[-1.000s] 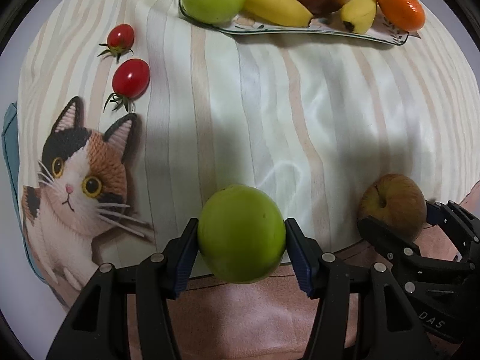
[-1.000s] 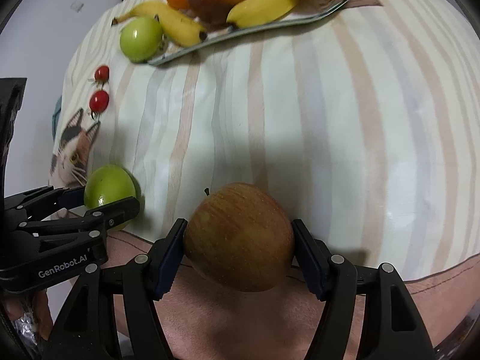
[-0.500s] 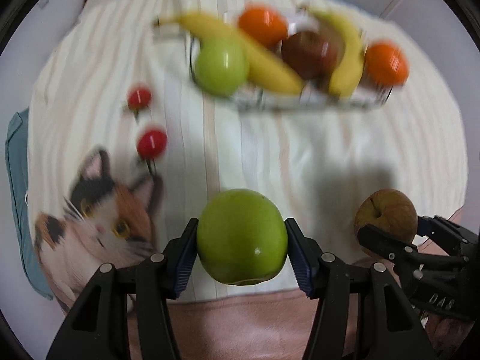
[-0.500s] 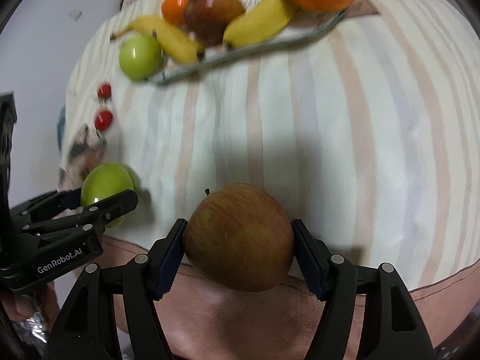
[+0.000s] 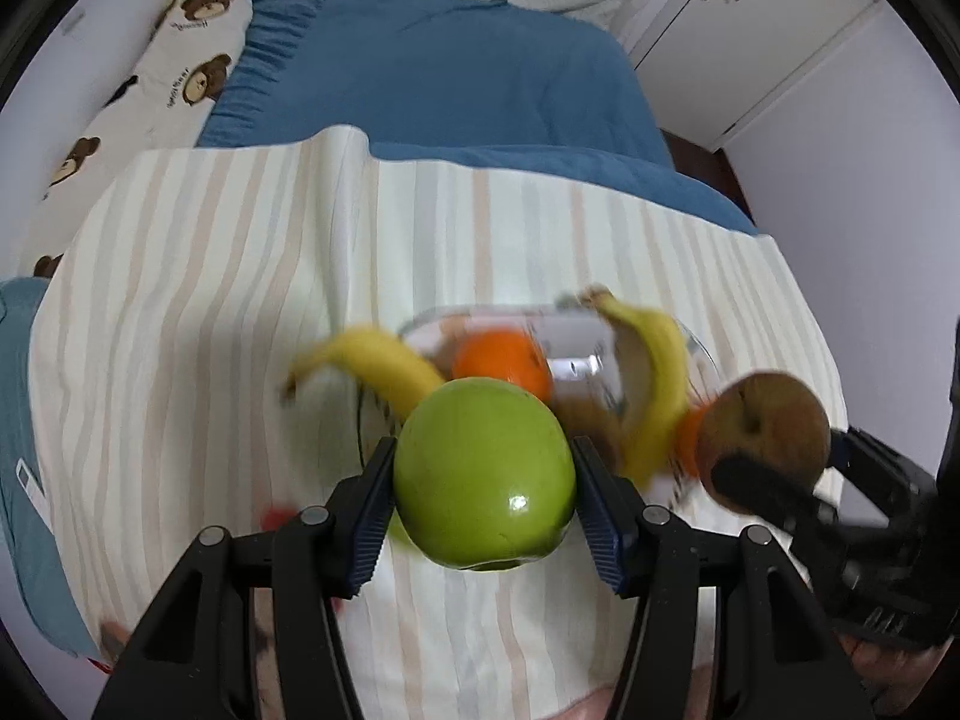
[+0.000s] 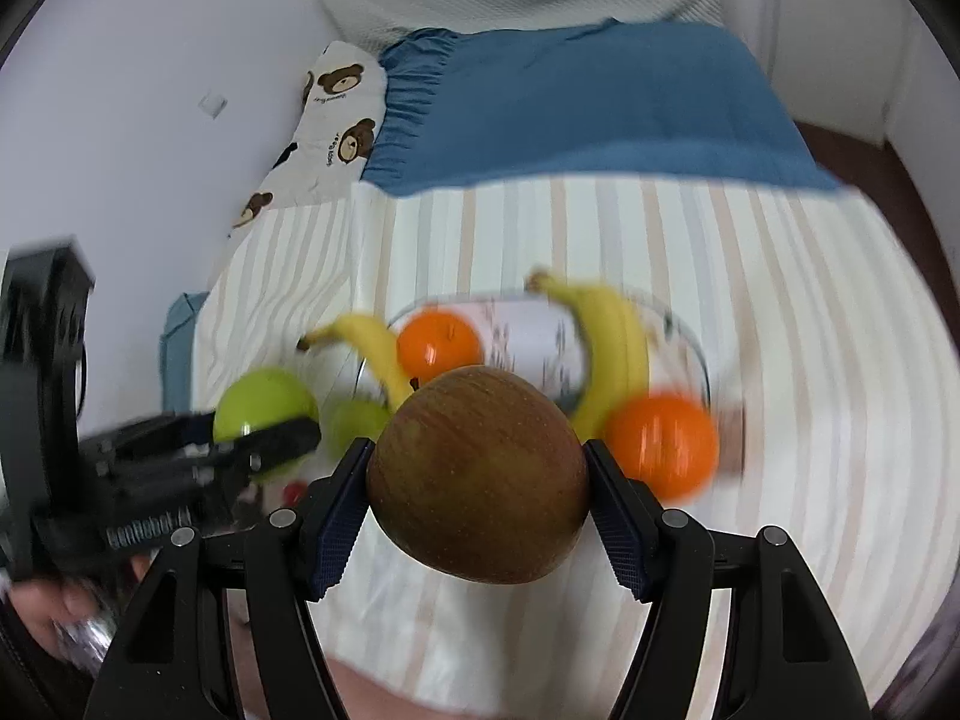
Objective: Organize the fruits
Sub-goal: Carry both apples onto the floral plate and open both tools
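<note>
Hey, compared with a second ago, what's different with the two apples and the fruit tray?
Both hand-held grippers rose and swung toward the tray: the left carries the green apple, the right the brown-red apple, now up off the striped cloth near the tray. Unchanged: both grips, and the bananas and oranges on the tray.

on/by the tray [image 6: 699, 354]: 2 bananas [image 6: 612, 336] [image 6: 372, 348], 2 oranges [image 6: 441, 345] [image 6: 663, 444], 1 green apple [image 6: 357, 423] at its left edge. off the tray, held up: 1 green apple [image 5: 483, 474], 1 brown apple [image 6: 477, 474]. 2 grippers [image 5: 483, 495] [image 6: 477, 495]. small red bits left of tray, too blurred to count.
</note>
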Available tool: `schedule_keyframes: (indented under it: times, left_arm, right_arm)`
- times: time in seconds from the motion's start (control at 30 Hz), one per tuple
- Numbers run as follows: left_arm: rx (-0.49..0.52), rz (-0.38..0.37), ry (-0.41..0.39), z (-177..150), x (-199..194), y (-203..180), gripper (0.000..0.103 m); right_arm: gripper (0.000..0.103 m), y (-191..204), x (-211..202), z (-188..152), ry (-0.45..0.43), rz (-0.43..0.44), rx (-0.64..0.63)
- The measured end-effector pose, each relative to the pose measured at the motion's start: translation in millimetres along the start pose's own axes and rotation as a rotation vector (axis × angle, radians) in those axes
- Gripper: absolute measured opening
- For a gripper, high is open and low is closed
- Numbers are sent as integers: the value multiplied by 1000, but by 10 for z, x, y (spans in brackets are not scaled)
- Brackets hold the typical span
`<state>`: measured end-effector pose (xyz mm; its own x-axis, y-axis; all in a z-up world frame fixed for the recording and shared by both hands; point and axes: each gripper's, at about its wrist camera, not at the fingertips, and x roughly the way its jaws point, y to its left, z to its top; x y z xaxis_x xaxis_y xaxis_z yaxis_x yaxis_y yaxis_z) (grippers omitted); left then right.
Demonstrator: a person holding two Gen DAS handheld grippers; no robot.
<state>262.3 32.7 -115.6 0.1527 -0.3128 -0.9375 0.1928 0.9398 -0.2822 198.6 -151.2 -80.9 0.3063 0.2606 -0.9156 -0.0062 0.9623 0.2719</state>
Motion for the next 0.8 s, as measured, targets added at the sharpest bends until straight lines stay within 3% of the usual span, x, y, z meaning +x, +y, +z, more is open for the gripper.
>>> schedule_keyframes:
  times: [0.17, 0.37, 0.6, 0.8]
  left_arm:
    - [18, 12, 97, 565, 422, 50, 53]
    - [78, -2, 175, 813, 661, -71, 53]
    - [108, -24, 181, 1003, 726, -229, 53]
    - [107, -34, 151, 862, 669, -269, 53]
  right_arm:
    - [71, -55, 427, 378, 71, -38, -64]
    - [71, -164, 806, 475, 151, -54, -114]
    - [71, -220, 970, 425, 176, -23, -141]
    - [72, -219, 1049, 489, 193, -11, -132]
